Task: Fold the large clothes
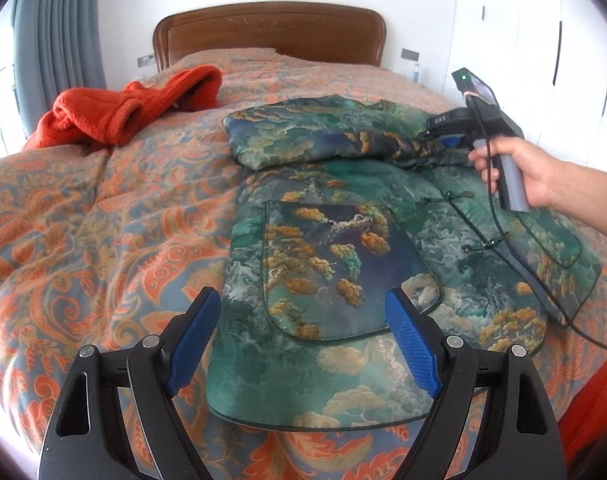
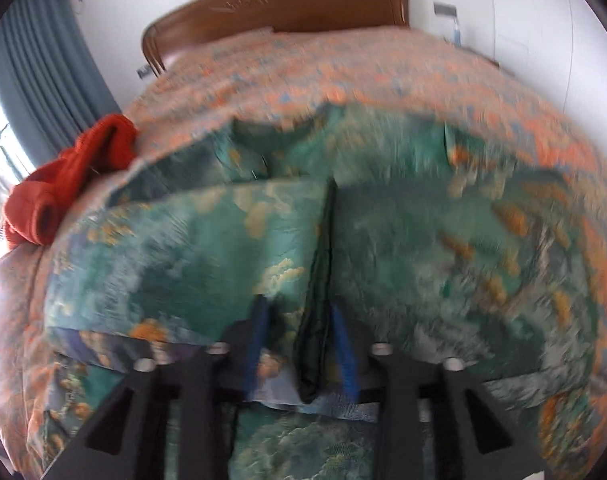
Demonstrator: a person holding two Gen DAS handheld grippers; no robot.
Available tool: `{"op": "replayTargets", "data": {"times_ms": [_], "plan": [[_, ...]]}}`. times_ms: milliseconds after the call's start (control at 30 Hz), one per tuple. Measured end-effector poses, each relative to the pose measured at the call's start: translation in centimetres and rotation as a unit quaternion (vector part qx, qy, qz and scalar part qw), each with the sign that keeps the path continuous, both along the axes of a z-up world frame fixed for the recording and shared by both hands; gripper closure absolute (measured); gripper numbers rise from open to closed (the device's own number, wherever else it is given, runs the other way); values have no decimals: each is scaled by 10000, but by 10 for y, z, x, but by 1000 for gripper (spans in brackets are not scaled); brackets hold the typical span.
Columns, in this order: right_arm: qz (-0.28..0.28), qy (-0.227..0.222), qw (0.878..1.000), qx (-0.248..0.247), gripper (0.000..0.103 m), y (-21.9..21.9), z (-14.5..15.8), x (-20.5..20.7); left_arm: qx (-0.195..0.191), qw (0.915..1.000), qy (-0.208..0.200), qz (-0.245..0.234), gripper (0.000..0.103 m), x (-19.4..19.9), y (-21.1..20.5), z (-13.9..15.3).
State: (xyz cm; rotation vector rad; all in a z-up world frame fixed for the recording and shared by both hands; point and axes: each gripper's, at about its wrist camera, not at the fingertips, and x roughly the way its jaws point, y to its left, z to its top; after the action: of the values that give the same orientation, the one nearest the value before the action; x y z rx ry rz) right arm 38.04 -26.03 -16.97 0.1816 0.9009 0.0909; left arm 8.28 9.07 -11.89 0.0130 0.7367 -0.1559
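From the left wrist camera, a green patterned jacket (image 1: 343, 240) is seen spread on the bed (image 1: 103, 220), its hem nearest the camera and its collar toward the headboard (image 1: 269, 30). One sleeve is folded across the chest. The left gripper (image 1: 303, 340) is held above the jacket's hem with its jaws spread wide and nothing between them. Bare bedspread is left on the side of the jacket toward an orange garment (image 1: 131, 108), which lies well apart from it. On the jacket's other side, the right gripper (image 1: 435, 138) is held by a hand (image 1: 531, 176) at the sleeve.

From the right wrist camera, blurred, the jacket (image 2: 423, 240) fills the view. A dark fold of its fabric is clamped between the jaws of the right gripper (image 2: 299, 348). The orange garment (image 2: 71, 184) is seen beyond the jacket's edge.
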Motion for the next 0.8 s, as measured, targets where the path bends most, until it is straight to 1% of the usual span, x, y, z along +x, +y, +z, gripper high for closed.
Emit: {"op": "replayTargets", "data": {"times_ms": [67,167,233,267,300,367,400,467,533,567,633,733,800], "plan": [[-13,-56,10000,61,60,-2,-4,-1,18,10000,73,-8,17,1,0,-1],[-34,-204,9995,220,58,-12,5,-12,-18,9999,149,-59,17,4,0,0],[-49,-461,9989,79,58,-15,17,-25,-83,9998,167,-91,17,9,-1,3],[11,-577,9983,-1,58,-15,23,-31,-116,9997,173,-95,17,12,-1,5],[158,-619,9980,24,58,-13,28,-35,-189,9996,186,-115,17,17,-1,8],[381,-592,9975,106,58,-7,34,-38,-300,9993,211,-93,16,33,0,16],[473,-618,9970,50,58,-2,35,-38,-338,9991,227,-63,16,39,0,19],[727,-678,9949,-163,58,12,33,-36,-486,9985,249,-81,15,62,2,29],[932,-600,9931,-382,58,24,22,-31,-529,9983,195,-140,12,87,3,38],[946,-393,9932,-561,58,29,10,-25,-508,9984,176,-169,12,105,2,42],[862,-10,9937,-718,58,30,-9,-18,-438,9985,243,-210,12,138,-1,42],[674,54,9967,-441,58,23,-17,-16,-297,9991,282,-147,14,194,-9,32],[629,80,9973,-373,58,22,-18,-15,-179,9993,323,-115,23,230,-15,17]]}}
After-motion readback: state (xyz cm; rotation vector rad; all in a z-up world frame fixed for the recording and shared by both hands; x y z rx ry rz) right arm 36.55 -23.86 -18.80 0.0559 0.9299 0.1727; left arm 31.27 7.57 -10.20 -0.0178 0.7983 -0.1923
